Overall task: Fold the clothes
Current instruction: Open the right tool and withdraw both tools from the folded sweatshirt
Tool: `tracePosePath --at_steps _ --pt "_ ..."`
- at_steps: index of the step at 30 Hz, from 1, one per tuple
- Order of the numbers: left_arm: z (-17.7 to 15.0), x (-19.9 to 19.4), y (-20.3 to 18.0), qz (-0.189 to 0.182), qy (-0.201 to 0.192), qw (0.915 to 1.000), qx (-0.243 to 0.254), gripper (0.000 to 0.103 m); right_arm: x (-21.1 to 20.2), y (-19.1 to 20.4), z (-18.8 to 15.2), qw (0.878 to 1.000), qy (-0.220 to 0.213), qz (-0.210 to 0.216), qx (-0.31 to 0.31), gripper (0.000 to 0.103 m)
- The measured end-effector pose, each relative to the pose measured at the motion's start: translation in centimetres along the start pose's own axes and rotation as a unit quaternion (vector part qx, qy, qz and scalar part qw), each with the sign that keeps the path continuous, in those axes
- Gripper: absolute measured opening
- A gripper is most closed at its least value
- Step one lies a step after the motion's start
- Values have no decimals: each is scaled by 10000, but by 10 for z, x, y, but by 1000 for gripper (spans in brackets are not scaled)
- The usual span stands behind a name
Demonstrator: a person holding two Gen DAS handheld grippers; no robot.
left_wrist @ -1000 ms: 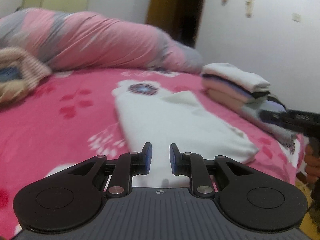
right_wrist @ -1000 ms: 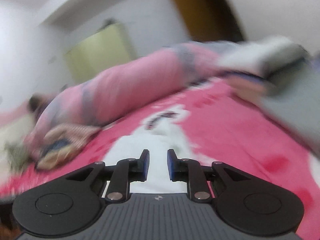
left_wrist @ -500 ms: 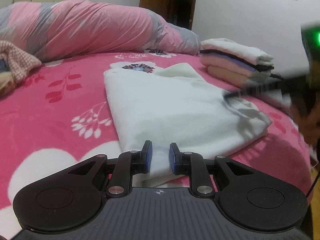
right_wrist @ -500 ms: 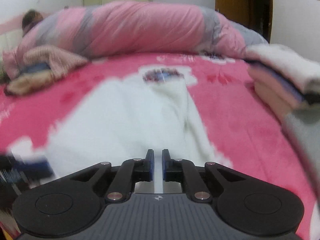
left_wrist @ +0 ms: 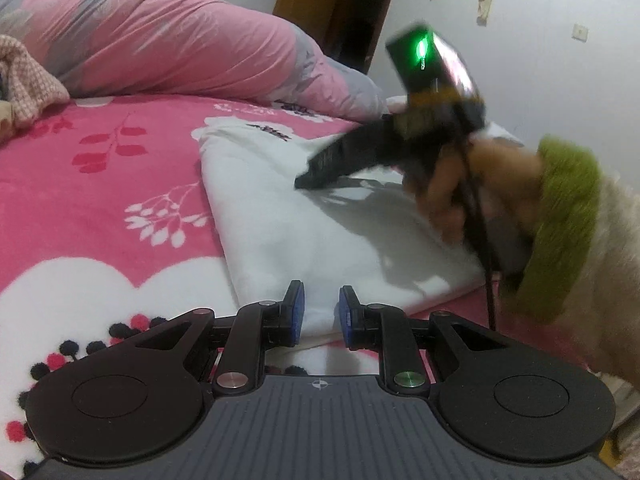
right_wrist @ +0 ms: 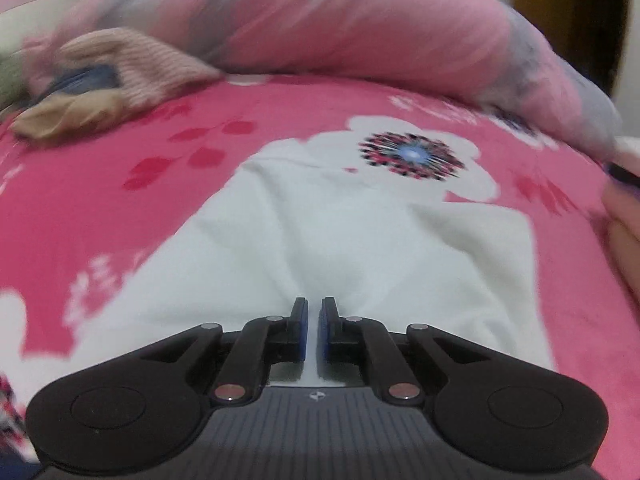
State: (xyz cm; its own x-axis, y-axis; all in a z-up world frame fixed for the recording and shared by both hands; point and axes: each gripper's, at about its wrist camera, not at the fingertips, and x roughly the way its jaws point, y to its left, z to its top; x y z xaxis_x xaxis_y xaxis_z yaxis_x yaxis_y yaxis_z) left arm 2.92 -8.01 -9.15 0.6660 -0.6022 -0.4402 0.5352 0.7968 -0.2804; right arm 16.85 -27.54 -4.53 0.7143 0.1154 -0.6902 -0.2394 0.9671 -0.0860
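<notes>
White fabric, the partly folded garment [left_wrist: 304, 216], lay on the pink bedspread [left_wrist: 100, 208] straight ahead of both tongs, its near hem between the left gripper [left_wrist: 321, 312]'s pads, which stood slightly apart and were not pinching. Within the last second the right gripper [right_wrist: 313, 328] had swung in over the cloth and its jaws had just been closing to a sliver, nothing visibly between them. That suggested pressing or smoothing, not lifting, before the next fold.

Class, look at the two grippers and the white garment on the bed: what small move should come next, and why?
Probably ease the left gripper forward and close it on the near edge of the white garment. Its jaws stand apart at that edge, gripping nothing, while the right gripper, nearly shut, is already over the cloth.
</notes>
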Motion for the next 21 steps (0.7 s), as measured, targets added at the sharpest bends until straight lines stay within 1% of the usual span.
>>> tracePosePath --at_steps 2,3,4,7,8,9,13,15,17,19,21 --pt "-1 0 3 -86 -22 10000 -35 19 -13 8 16 9996 -221 154 -35 7" --pt "-2 0 4 -125 -33 9999 -54 19 -17 13 25 9989 -322 336 -38 7" --pt "-2 0 5 -153 -44 9998 -79 19 -17 18 34 9974 -398 607 -52 7" --pt "-4 -1 6 -196 -82 9997 -141 19 10 34 52 9942 -387 978 -238 6" --pt "-4 -1 6 -202 -102 9997 -135 19 27 35 53 9943 -295 979 -303 6" --pt "-5 -1 6 -206 -127 9996 -119 19 47 33 51 9960 -177 780 -389 6" --pt "-6 0 5 -231 -168 9996 -37 19 89 7 39 9985 -60 535 122 2" --pt "-6 0 7 -264 -159 9995 -68 19 84 6 42 9988 -55 428 215 3" --pt "-6 0 8 -273 -155 9995 -83 19 75 6 43 9978 -142 548 345 5" --pt "-6 0 8 -265 -154 9995 -83 19 65 6 44 9962 -236 684 477 5" --pt "-6 -1 6 -226 -142 9996 -50 19 74 8 44 9967 -143 624 498 6"
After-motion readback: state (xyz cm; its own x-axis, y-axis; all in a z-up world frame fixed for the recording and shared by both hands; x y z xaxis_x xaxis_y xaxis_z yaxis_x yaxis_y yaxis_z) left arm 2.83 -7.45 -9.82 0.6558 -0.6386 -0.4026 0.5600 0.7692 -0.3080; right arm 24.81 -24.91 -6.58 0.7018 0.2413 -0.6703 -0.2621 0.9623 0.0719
